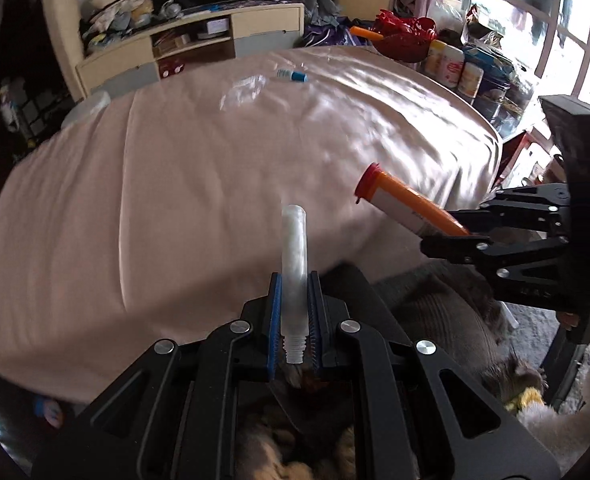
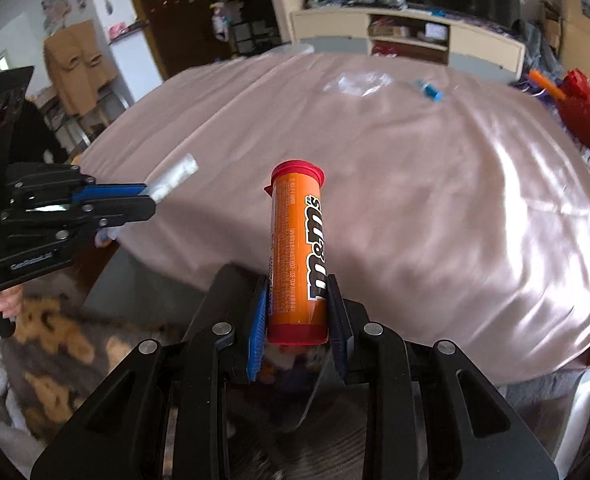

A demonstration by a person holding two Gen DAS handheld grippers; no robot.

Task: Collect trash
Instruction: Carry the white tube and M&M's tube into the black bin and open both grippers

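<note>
Jaws clamped: left gripper point(image 1: 294, 312) pinches the clear tube point(image 1: 293, 264), right gripper point(image 2: 298, 316) grips the orange tube point(image 2: 298, 252), both pointing twelve o'clock.

1. I'm looking into a lived-in home, a bedroom or bed-sitting room: a bed point(image 1: 215, 168) under a pink satin sheet fills both views.
2. Beyond the bed stands a cream low cabinet point(image 2: 407, 36) with open shelves, clothes and bags heaped on top.
3. Right of the bed, a paned window point(image 1: 535, 20) lights tins and a red basket point(image 1: 407, 40) (cluttered).
4. Left of the bed, a dark door point(image 2: 155, 8) bears a red paper square.
</note>
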